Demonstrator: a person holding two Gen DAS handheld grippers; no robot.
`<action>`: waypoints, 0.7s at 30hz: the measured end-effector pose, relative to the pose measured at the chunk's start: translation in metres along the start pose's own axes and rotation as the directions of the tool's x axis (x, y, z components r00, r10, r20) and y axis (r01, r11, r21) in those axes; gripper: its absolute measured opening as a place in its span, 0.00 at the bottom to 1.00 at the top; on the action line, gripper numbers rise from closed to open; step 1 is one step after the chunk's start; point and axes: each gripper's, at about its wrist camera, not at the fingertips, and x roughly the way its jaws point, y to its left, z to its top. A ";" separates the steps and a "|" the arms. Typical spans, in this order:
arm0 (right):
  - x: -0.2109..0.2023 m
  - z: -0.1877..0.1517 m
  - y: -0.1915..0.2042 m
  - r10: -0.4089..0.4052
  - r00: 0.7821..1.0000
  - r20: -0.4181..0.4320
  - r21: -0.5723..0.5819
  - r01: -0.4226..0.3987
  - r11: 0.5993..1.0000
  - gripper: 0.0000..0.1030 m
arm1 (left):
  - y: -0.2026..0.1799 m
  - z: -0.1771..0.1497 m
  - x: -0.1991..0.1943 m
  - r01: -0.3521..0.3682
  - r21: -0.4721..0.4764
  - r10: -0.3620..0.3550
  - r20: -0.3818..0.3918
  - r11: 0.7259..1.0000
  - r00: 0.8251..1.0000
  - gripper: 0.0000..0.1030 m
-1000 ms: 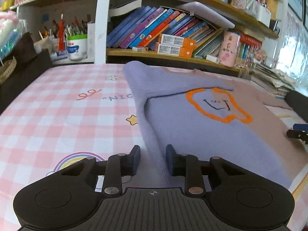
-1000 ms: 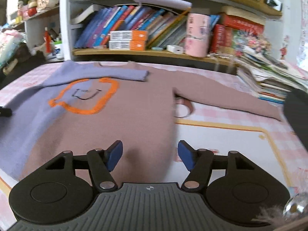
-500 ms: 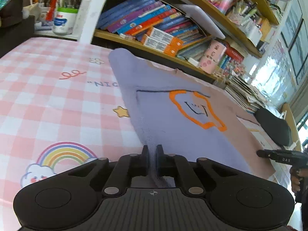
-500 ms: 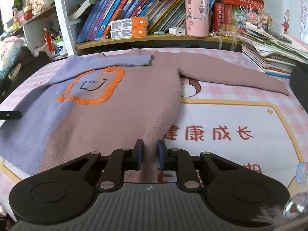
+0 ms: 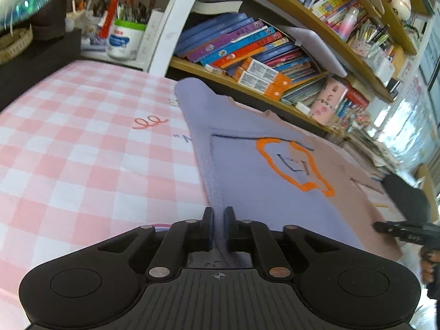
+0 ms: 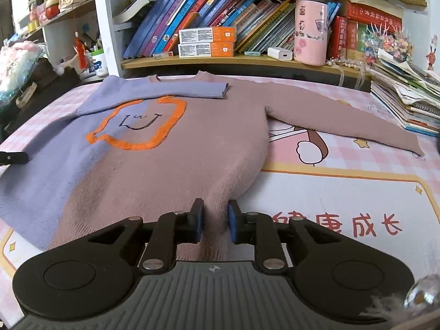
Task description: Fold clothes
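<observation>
A sweater [image 6: 170, 148], half lilac and half dusty pink with an orange outlined face, lies flat on the table, neck toward the shelves. Its lilac sleeve is folded across the chest; the pink sleeve [image 6: 343, 121] stretches out to the right. My left gripper [image 5: 218, 220] is shut on the lilac side of the sweater's [image 5: 247, 181] bottom hem. My right gripper [image 6: 216, 220] is shut on the pink side of the hem. The right gripper also shows at the right edge of the left wrist view [image 5: 404, 231].
A pink checked tablecloth [image 5: 82, 151] with cartoon prints covers the table. Bookshelves [image 6: 220, 35] full of books stand right behind it. A stack of magazines [image 6: 404, 93] sits at the right, a dark bag [image 5: 33, 55] at the left, a dark object [image 5: 407, 200] beyond the sweater.
Both grippers were open at the hem one second ago and have since shut on it. The left gripper has tilted and lifted its corner slightly.
</observation>
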 end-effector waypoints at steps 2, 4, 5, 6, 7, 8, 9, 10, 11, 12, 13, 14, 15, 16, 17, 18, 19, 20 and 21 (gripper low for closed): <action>-0.004 0.000 -0.003 -0.013 1.000 0.010 0.003 0.013 1.000 0.28 | -0.009 0.001 -0.008 -0.059 0.051 0.057 0.038 0.997 0.998 0.17; -0.009 0.001 -0.009 -0.027 0.999 0.028 0.014 0.027 1.000 0.31 | -0.018 0.004 -0.019 -0.119 0.087 0.111 0.092 0.989 0.990 0.35; -0.011 0.003 -0.014 -0.036 0.999 0.038 0.023 0.036 0.999 0.33 | -0.024 0.004 -0.021 -0.129 0.114 0.116 0.112 0.985 0.987 0.41; -0.013 0.004 -0.019 -0.049 0.998 0.048 0.034 0.048 0.998 0.35 | -0.030 0.004 -0.021 -0.128 0.146 0.109 0.128 0.981 0.986 0.51; -0.015 0.007 -0.025 -0.065 0.996 0.058 0.047 0.062 0.997 0.38 | -0.037 0.003 -0.021 -0.127 0.179 0.102 0.143 0.976 0.984 0.56; -0.016 0.009 -0.032 -0.081 0.995 0.066 0.060 0.077 0.995 0.42 | -0.043 0.002 -0.021 -0.126 0.211 0.093 0.159 0.969 0.983 0.56; -0.015 0.013 -0.040 -0.099 0.992 0.074 0.070 0.094 0.993 0.44 | -0.050 0.002 -0.022 -0.126 0.243 0.085 0.174 0.962 0.981 0.59; -0.014 0.016 -0.048 -0.119 0.990 0.080 0.077 0.113 0.991 0.45 | -0.056 0.001 -0.022 -0.127 0.275 0.076 0.188 0.953 0.979 0.64; -0.013 0.020 -0.058 -0.146 0.986 0.085 0.085 0.139 0.987 0.47 | -0.062 0.001 -0.022 -0.127 0.306 0.066 0.202 0.943 0.977 0.67; -0.011 0.023 -0.069 -0.175 0.981 0.087 0.096 0.167 0.981 0.47 | -0.069 0.000 -0.022 -0.128 0.337 0.056 0.216 0.933 0.975 0.70; -0.010 0.028 -0.081 -0.202 0.976 0.087 0.110 0.192 0.975 0.49 | -0.075 -0.001 -0.023 -0.130 0.368 0.045 0.230 0.921 0.972 0.74; -0.009 0.033 -0.094 -0.226 0.970 0.086 0.128 0.214 0.968 0.50 | -0.082 -0.001 -0.023 -0.132 0.398 0.034 0.243 0.908 0.969 0.75; -0.008 0.038 -0.109 -0.245 0.966 0.079 0.155 0.231 0.961 0.50 | -0.088 -0.002 -0.023 -0.134 0.428 0.023 0.256 0.894 0.967 0.77; -0.007 0.043 -0.123 -0.264 0.962 0.073 0.182 0.247 0.952 0.51 | -0.092 -0.002 -0.020 -0.127 0.445 0.013 0.251 0.886 0.968 0.77; -0.006 0.049 -0.138 -0.282 0.957 0.065 0.208 0.263 0.942 0.51 | -0.093 -0.003 -0.016 -0.112 0.451 0.003 0.235 0.885 0.972 0.77; -0.004 0.054 -0.153 -0.301 0.952 0.056 0.232 0.281 0.931 0.51 | -0.093 -0.004 -0.014 -0.103 0.454 -0.001 0.223 0.885 0.975 0.78; -0.002 0.059 -0.167 -0.322 0.946 0.042 0.248 0.303 0.920 0.51 | -0.093 -0.005 -0.012 -0.100 0.455 -0.001 0.215 0.885 0.977 0.79; 0.001 0.064 -0.181 -0.341 0.940 0.028 0.264 0.322 0.909 0.51 | -0.094 -0.007 -0.010 -0.096 0.457 -0.001 0.207 0.884 0.978 0.79; 0.005 0.068 -0.193 -0.354 0.935 0.011 0.282 0.336 0.899 0.51 | -0.094 -0.008 -0.008 -0.092 0.459 -0.001 0.198 0.884 0.980 0.81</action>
